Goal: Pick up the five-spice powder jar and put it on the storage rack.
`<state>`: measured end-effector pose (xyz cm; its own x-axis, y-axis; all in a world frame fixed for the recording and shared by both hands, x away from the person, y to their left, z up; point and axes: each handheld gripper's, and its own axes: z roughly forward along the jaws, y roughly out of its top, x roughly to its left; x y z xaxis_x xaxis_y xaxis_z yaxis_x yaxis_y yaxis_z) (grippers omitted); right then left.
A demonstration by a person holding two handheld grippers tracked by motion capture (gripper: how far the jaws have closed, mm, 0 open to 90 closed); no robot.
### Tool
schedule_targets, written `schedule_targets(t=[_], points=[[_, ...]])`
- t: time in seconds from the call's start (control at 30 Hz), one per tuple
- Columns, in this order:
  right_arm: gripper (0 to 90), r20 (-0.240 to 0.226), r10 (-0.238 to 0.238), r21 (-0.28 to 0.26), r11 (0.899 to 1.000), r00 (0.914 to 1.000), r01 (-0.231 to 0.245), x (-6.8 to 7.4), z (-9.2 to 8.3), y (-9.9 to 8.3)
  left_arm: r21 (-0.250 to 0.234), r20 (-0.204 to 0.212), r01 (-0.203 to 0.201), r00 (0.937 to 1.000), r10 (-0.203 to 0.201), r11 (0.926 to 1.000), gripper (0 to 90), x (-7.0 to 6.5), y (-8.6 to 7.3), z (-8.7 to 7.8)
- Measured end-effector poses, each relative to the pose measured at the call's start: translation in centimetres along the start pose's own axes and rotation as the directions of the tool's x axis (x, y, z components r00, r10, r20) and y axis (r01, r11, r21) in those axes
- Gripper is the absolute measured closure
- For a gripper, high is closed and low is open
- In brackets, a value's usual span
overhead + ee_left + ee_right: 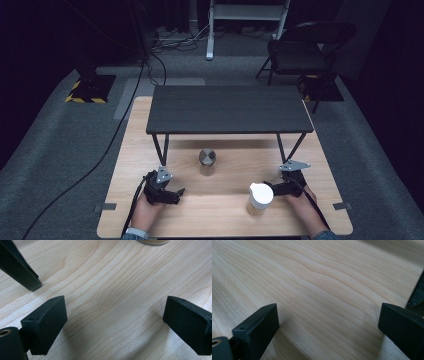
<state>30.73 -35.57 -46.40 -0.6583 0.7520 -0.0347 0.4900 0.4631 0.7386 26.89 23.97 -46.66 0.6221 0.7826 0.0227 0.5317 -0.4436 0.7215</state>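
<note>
Both forearms come in from the near edge of the light wooden tabletop (225, 210) and lie low on it, well apart. The left gripper (172, 192) rests near the foot of the left leg (161, 150) of a small dark shelf (230, 107) that stands on the tabletop; its tips point toward the middle. The left gripper view shows its jaws spread wide with only bare wood between them, nothing grasped. The right gripper (272, 189) points leftward at a white-lidded jar (260, 198), just beside it; whether the tips touch it cannot be told from above. The right gripper view shows these jaws also released, wide apart over bare wood. A metal-topped cylinder (207, 161) stands between the hands, under the shelf's front edge; its lower part is hard to make out, and its base (153, 242) is cut off at the top of the left gripper view.
</note>
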Motion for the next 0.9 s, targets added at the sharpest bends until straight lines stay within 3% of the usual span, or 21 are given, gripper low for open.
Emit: schedule_targets(t=[0.9], points=[[2.3, 0.006, -0.003, 0.003, 1.000, 1.0000, 0.003, 0.20, -0.03, 0.01, 0.003, -0.002, 0.002, 1.0000, -0.002, 1.0000, 4.4, -0.08, 0.09, 0.03]])
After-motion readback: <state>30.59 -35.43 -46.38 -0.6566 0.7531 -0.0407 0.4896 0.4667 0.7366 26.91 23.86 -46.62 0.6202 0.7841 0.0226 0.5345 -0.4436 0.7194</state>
